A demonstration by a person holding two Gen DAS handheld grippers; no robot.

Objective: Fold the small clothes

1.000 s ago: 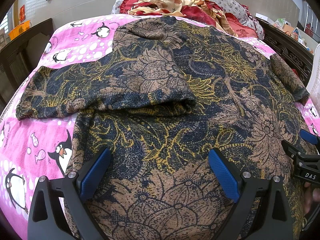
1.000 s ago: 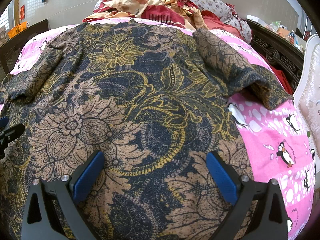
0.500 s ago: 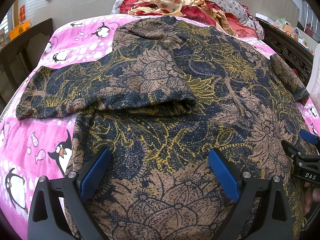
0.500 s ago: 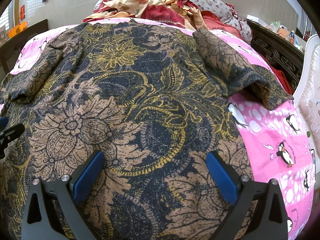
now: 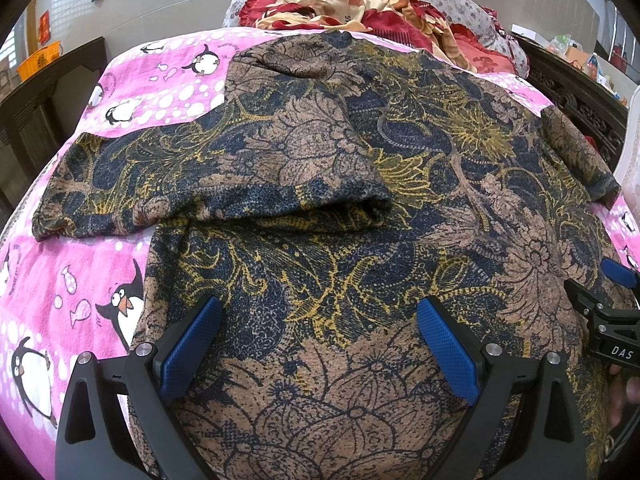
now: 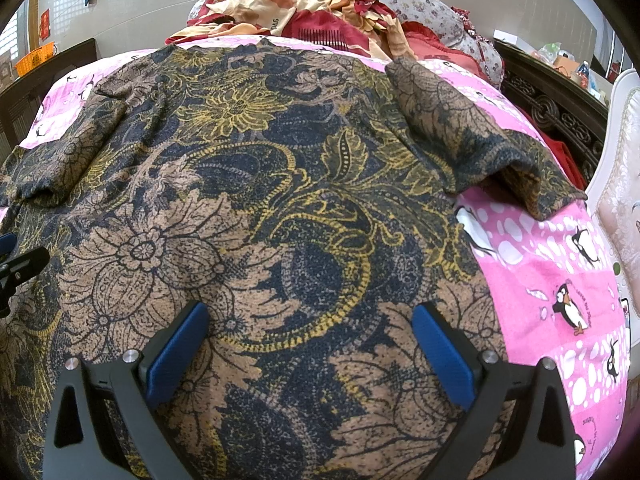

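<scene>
A brown, navy and yellow floral top (image 5: 360, 208) lies spread flat on a pink penguin-print bedsheet (image 5: 80, 280). It fills the right wrist view (image 6: 260, 220) too. Its left sleeve (image 5: 180, 176) lies out to the left and partly over the body. Its right sleeve (image 6: 480, 144) lies out on the sheet. My left gripper (image 5: 318, 340) is open and empty, just above the lower left part of the top. My right gripper (image 6: 306, 344) is open and empty over the lower right part; it also shows at the edge of the left wrist view (image 5: 612, 312).
A heap of red and cream bedding (image 5: 360, 4) and a floral pillow (image 6: 400, 4) sit at the bed's far end. Dark carved wooden furniture (image 6: 560, 116) runs along the right. A pale upholstered chair (image 6: 620, 200) stands at far right. An orange basket (image 5: 38, 58) sits far left.
</scene>
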